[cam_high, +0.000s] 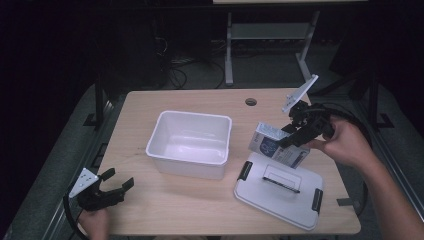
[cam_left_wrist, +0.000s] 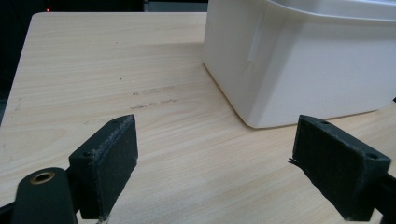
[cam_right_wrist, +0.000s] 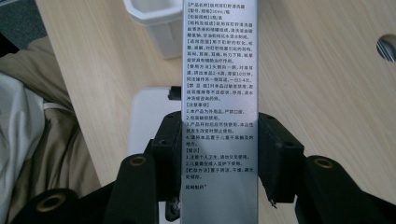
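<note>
Nearest you, your left gripper (cam_high: 114, 184) rested with jaws spread and empty on the table (cam_high: 150, 215). Beyond it, the white bin (cam_high: 191, 142) stood empty, its lid (cam_high: 280, 190) laid alongside. Farther right, your right gripper (cam_high: 296, 131) pinched the small printed box (cam_high: 272, 145) aloft above the lid; judging by this, packing had barely begun.

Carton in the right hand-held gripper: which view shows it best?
Right gripper view: the carton runs up the middle, printed side readable, clamped between both jaws. The high view shows it small, tilted above the lid.
</note>
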